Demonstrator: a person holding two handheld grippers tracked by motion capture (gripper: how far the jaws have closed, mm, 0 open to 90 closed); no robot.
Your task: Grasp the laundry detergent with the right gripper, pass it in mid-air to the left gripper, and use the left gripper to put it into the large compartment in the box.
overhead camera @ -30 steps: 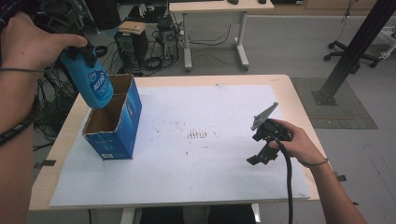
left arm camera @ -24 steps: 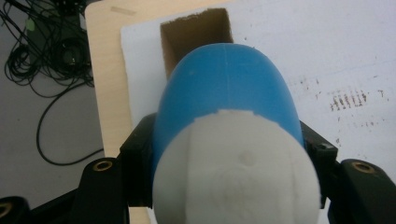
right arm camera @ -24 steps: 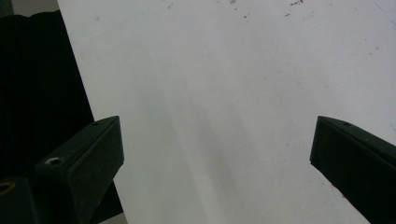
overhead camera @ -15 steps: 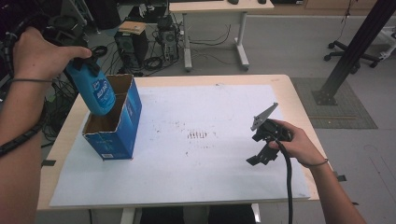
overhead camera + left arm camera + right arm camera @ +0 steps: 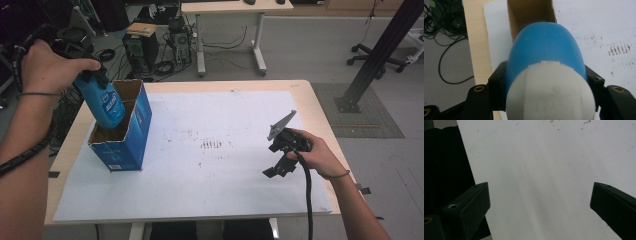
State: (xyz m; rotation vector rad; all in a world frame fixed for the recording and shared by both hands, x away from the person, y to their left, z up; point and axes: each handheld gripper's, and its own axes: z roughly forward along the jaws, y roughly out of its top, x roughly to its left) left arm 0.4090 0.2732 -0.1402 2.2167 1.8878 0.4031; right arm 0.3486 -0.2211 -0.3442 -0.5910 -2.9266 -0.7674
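now bottle (image 5: 102,102) lower into box (image 5: 131,135)

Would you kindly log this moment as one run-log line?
left gripper: shut on blue plastic bottle | bottle: partly inside open blue cardboard box | right gripper: open, over white paper sheet

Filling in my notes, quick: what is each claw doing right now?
Left claw: closed on the blue bottle, its lower end inside the blue box.
Right claw: open, holding nothing, over the white sheet.
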